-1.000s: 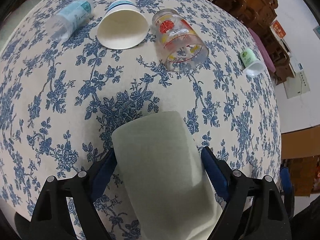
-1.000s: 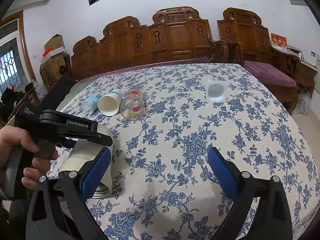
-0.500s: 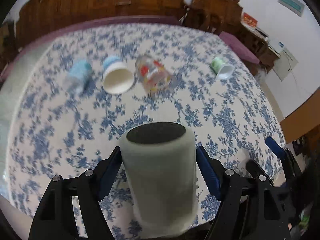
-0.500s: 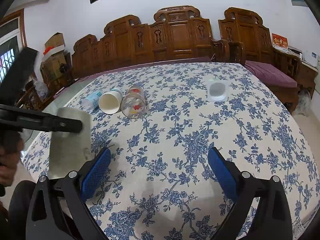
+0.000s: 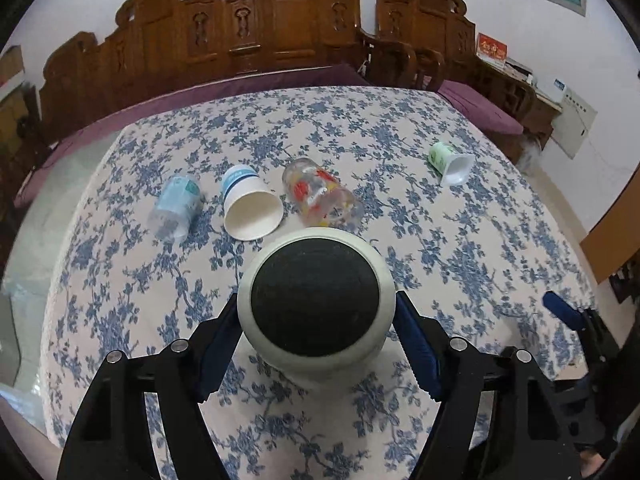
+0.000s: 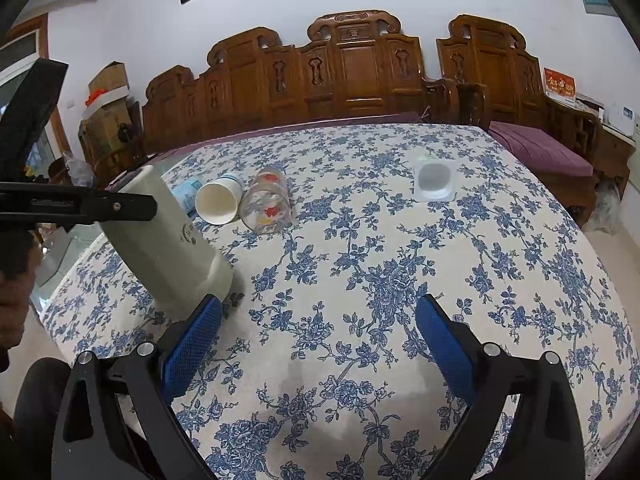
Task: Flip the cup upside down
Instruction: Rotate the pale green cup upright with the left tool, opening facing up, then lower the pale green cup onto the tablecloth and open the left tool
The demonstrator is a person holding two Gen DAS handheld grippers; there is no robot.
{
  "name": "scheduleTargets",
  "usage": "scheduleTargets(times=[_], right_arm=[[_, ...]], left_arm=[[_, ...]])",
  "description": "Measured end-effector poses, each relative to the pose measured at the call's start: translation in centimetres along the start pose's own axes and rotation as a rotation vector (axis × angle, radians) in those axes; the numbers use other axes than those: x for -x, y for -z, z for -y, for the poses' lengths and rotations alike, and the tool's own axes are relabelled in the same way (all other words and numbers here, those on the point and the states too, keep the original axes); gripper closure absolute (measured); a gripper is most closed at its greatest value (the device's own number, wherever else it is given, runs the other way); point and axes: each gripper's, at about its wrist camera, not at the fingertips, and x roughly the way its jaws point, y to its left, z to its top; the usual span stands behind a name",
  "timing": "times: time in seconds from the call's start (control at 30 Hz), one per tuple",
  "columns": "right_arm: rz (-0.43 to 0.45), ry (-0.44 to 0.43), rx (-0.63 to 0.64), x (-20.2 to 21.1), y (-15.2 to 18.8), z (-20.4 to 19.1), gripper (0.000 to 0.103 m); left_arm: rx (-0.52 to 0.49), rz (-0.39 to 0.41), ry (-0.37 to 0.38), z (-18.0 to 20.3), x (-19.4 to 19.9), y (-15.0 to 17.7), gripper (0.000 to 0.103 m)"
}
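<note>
— So, how far has she got with the cup [image 5: 316, 300]?

— Partway, I'd say. The left gripper [image 5: 316, 324] has its blue pads clamped on the pale cup's sides, and from the right-hand view it leans steeply, one end low over the tablecloth [image 6: 360, 280], the other end up by the gripper. I can't tell whether the low end touches the cloth.

— Is it upside down?

— Hard to call. The left camera looks straight at a dark round end of it, and I can't say if that's the mouth or the base. It isn't standing on its own, at any rate.

— And the other hand?

— The right gripper [image 6: 320, 332] hangs wide open near the table's front, nothing between its pads, just beside the cup.

— What's left, then?

— Finishing the turn, setting it down square, letting go. The paper cup [image 5: 252, 216], printed glass [image 5: 320, 200], plastic bottle [image 5: 174, 208] and green cup [image 5: 448, 162] all lie on their sides farther back.
</note>
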Motion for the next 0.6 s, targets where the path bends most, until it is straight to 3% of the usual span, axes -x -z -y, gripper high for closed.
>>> scheduleTargets(times=[0.13,0.6], right_arm=[[-0.001,-0.001,0.0,-0.1,0.0,0.0,0.005],[-0.003,-0.005,-0.002,0.0,-0.1,-0.1,0.005]], left_arm=[[-0.029,0.001,-0.029,0.2,-0.5,-0.1,0.032],[-0.074,0.004,-0.03,1.5,-1.2,1.3,0.031]])
